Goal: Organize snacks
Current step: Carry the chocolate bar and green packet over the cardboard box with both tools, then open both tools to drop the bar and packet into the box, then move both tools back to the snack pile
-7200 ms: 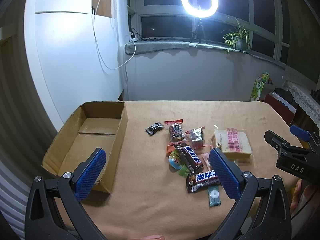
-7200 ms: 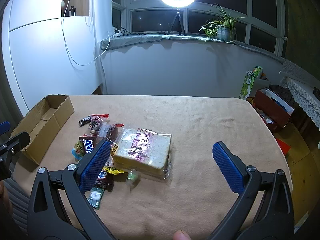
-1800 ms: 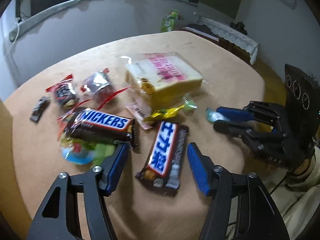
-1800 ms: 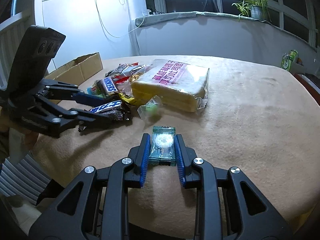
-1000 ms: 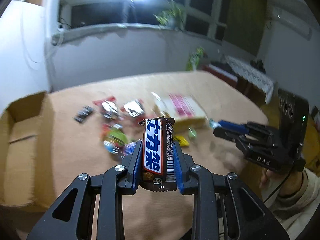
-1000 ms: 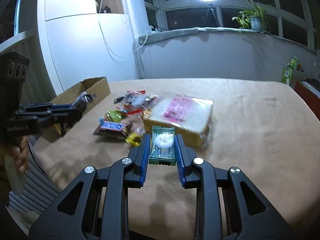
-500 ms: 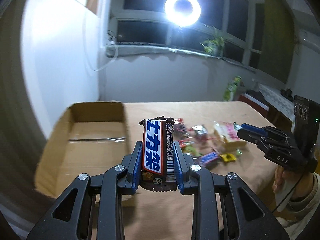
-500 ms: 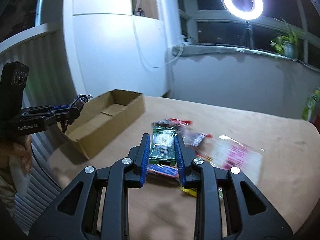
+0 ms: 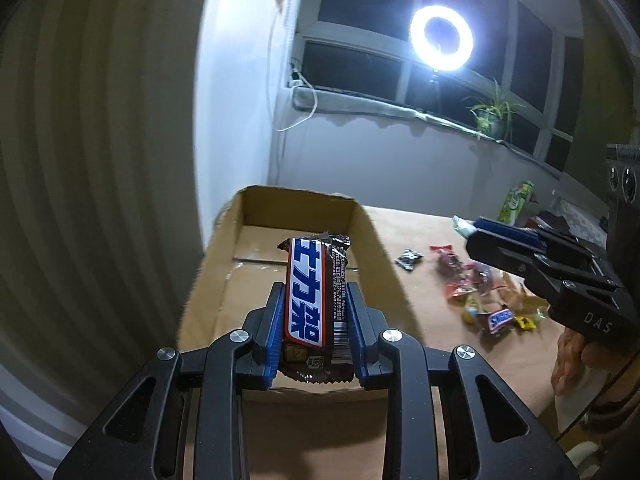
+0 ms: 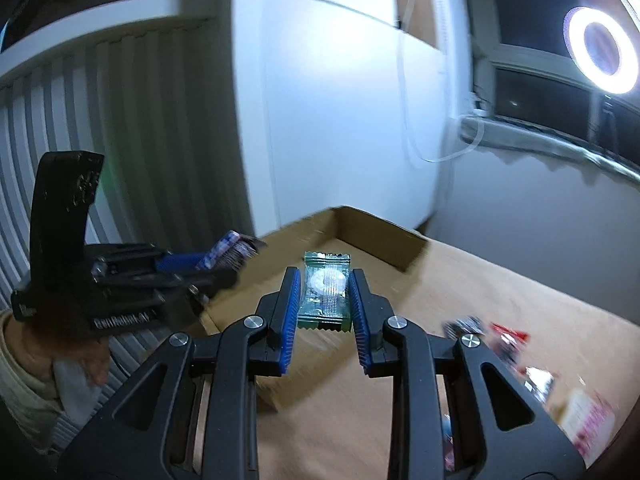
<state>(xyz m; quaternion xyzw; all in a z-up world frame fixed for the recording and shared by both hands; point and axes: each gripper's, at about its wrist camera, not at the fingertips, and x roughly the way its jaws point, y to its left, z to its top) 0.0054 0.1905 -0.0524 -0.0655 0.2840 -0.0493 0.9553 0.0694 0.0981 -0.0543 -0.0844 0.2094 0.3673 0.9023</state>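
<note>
Now we find both loads carried from the worktop [image 9: 432,240] pile to the cardboard box [image 9: 296,204]: left tongs [image 9: 316,320] clamped on the chocolate bar [image 9: 310,296], right tongs [image 10: 325,300] clamped on the green candy packet [image 10: 325,288]. Release pending; remaining snacks [image 9: 480,296] uncollected.

Cardboard box [image 9: 362,236] on the table [image 9: 416,248] at its left end, before the wall; loose snacks [image 9: 476,292] scattered on the table to the box's right, apart from it. Chocolate bar [image 9: 310,300] between the left gripper [image 9: 316,326] pads, before the box's near wall; small candy packet [image 10: 326,290] between the right gripper [image 10: 324,312] pads, to the right of the left gripper, box behind it. Ring light [image 9: 441,43] and potted plant [image 9: 492,118] at the window sill behind the table.
</note>
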